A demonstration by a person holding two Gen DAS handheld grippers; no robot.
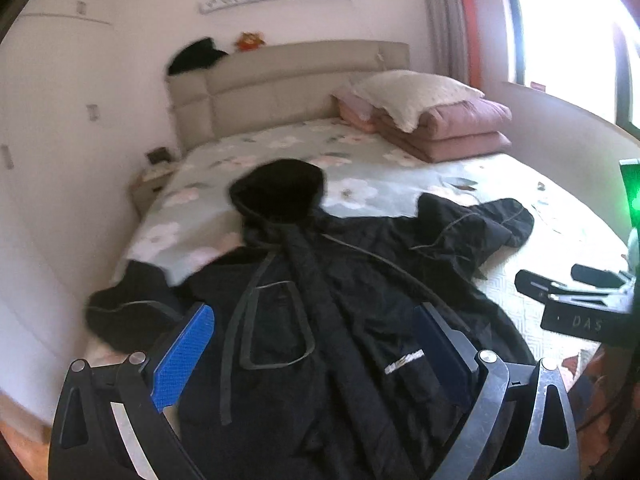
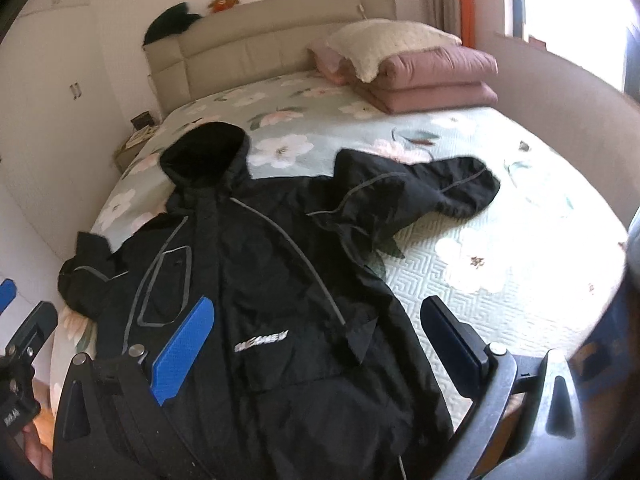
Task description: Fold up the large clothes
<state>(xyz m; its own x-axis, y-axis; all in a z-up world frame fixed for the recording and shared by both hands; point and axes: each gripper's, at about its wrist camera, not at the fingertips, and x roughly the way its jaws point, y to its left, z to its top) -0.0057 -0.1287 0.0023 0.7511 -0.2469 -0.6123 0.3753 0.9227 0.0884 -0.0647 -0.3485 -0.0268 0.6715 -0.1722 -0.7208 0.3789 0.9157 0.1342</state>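
A black hooded jacket with grey piping lies front side up on the bed, hood toward the headboard, sleeves spread to both sides. It also shows in the right wrist view. My left gripper is open and empty, hovering above the jacket's lower front. My right gripper is open and empty above the jacket's lower right side, near its white logo. The right sleeve is bent and crumpled; the left sleeve hangs near the bed's left edge.
The bed has a floral green cover. Folded pink quilts and a pillow are stacked at the head. A beige headboard, a nightstand on the left, and a window on the right. The right gripper shows at the left view's right edge.
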